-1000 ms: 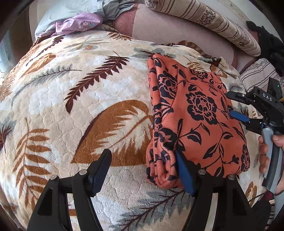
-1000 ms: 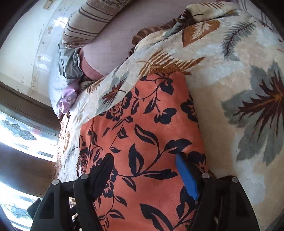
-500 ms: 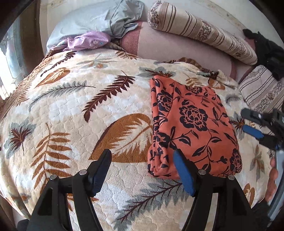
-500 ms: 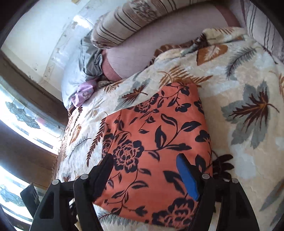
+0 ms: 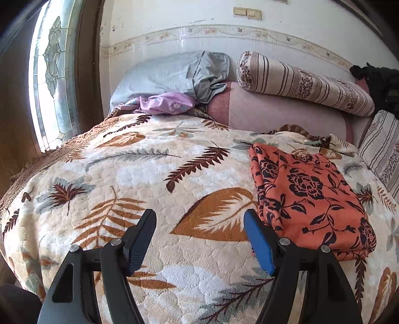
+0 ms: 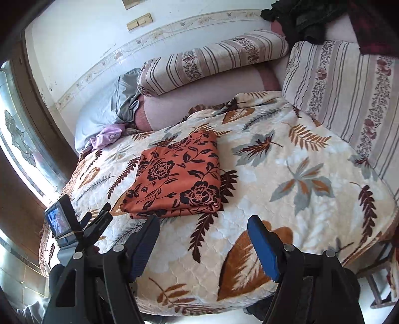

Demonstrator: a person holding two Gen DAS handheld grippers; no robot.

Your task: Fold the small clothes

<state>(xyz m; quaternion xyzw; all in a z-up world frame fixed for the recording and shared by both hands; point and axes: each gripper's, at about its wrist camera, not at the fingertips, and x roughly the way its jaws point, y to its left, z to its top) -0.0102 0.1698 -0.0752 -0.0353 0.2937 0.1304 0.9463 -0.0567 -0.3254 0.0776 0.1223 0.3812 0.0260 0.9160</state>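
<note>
The left gripper (image 5: pixel 199 239) has its two fingers spread wide, with nothing between them. The right gripper (image 6: pixel 203 243) is the same: fingers apart and holding nothing. Both hang above the bed, not touching the cloth.

The orange flowered cloth (image 6: pixel 178 175) lies on the leaf blanket (image 5: pixel 139 174). It is a neat flat pack with layers stacked at its near edge. In the left view the orange flowered cloth (image 5: pixel 306 194) sits just beside the right finger, but apart from it.

I think this piece is folded and let go. The step in hand looks like the pause between pieces. The next move likely calls for picking another small piece. A purple cloth (image 5: pixel 167 106) lies bunched up near the gray pillow (image 5: pixel 169 77), well apart from both grippers. A gripper would need to reach far across the bed and pinch it by an edge.

Some things are hard to tell. The purple cloth is partly tucked away, so I cannot tell what kind of clothing it is. A dark heap (image 6: pixel 311 17) at the top corner is cut off. The folds inside the orange pack are hidden.
</note>
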